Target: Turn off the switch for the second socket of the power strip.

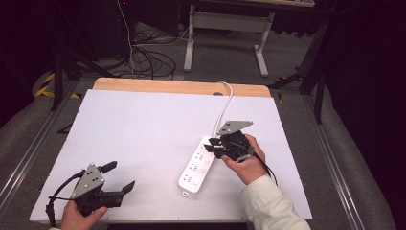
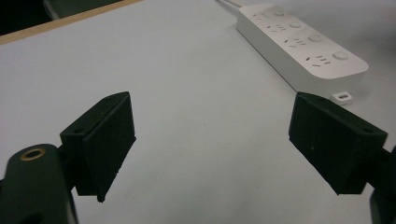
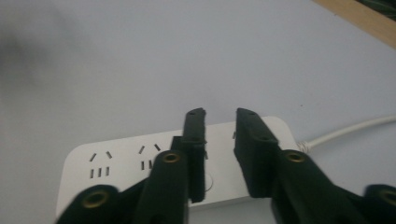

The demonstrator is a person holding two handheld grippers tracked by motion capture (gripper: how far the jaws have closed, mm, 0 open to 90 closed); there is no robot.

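White power strip (image 1: 196, 165) lies on the white table (image 1: 143, 134), right of the middle. The right gripper (image 1: 211, 147) is over its far end. The left gripper (image 1: 120, 178) sits well apart, near the front edge.

In the left gripper view, the jaws are wide open and hold nothing.

In the right gripper view, the jaws stand just a little apart over the strip, holding nothing

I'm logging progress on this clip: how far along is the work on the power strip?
Done: nothing that shows; the white power strip lies flat on the table with its sockets empty. In hand: the right gripper sits over the strip's cord end, jaws narrowly apart above a round switch button. Left: whether it has pressed cannot be told. The left gripper waits open, apart from the strip.
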